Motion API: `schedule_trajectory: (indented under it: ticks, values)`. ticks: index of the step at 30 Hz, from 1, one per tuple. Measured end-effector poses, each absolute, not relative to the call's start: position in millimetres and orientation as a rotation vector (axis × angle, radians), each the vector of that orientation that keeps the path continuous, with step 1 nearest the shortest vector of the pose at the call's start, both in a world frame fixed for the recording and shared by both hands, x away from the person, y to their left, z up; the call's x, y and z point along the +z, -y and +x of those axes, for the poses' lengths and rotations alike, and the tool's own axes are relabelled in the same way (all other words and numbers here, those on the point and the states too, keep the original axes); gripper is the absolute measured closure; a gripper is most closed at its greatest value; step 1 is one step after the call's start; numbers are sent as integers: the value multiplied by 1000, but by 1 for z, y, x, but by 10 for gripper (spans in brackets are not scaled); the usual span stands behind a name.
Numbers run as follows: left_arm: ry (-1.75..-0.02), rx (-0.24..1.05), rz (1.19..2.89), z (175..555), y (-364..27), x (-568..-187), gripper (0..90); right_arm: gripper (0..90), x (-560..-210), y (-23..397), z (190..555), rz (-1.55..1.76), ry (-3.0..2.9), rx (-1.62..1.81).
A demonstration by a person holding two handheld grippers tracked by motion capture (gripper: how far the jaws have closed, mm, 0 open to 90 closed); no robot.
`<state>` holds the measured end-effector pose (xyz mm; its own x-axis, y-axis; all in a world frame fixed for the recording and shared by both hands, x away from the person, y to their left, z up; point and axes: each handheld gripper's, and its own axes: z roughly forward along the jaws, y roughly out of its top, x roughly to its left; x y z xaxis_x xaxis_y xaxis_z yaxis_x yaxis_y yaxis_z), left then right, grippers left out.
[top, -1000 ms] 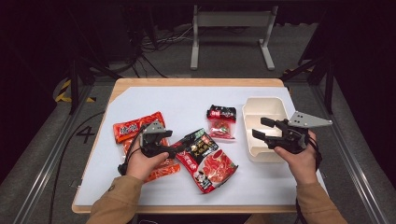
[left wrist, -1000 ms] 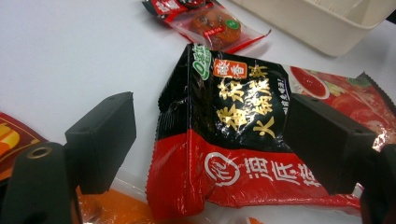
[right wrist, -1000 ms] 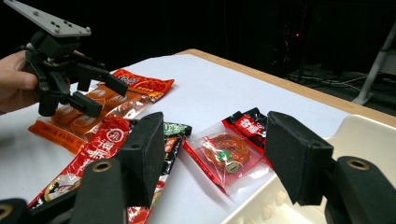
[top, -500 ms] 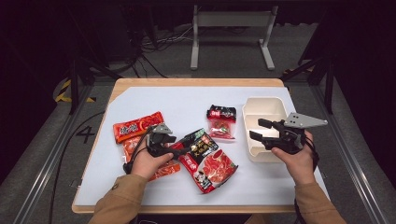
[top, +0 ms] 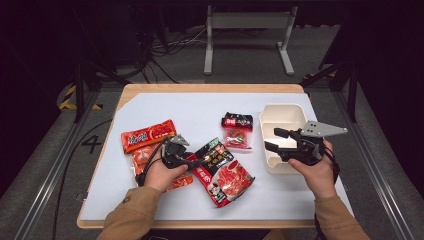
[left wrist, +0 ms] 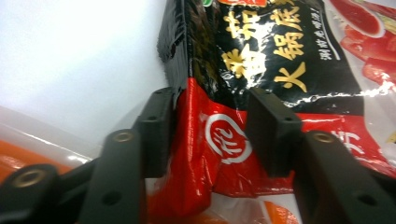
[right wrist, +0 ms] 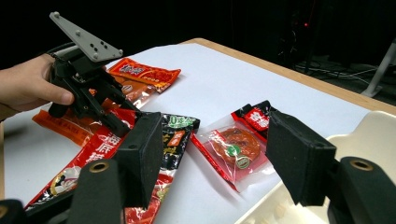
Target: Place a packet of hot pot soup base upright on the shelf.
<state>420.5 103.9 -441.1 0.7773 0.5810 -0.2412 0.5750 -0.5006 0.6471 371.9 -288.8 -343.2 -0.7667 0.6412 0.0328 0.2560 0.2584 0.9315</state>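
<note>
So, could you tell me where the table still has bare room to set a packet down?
The white mat is bare along its far edge, beyond the orange packet and the small packet. The cream tray looks bare inside. The near left is crowded: packets overlap around the left gripper.

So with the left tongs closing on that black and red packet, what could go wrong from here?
The left tongs have just been closing on the edge of the glossy black and red hotpot-base packet; so shallow a bite might slip off the film. That packet also overlaps the large red pouch, which may get dragged along. The right tongs hang open over the cream plastic tray, possibly blocking a drop there.
</note>
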Motion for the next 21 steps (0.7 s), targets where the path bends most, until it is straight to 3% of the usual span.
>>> schedule_trajectory:
  ticks: [6, 14, 21]
  values:
    - [-861, -24, 2214, 421, -104, -442, 648, 372, -345, 287, 373, 839, -2194, 1502]
    - [-921, -57, 2166, 423, -109, -439, 841, 373, -346, 285, 374, 849, -2202, 1489]
    - [-884, 14, 2116, 413, -109, -419, 869, 431, -343, 286, 373, 840, -2213, 1503]
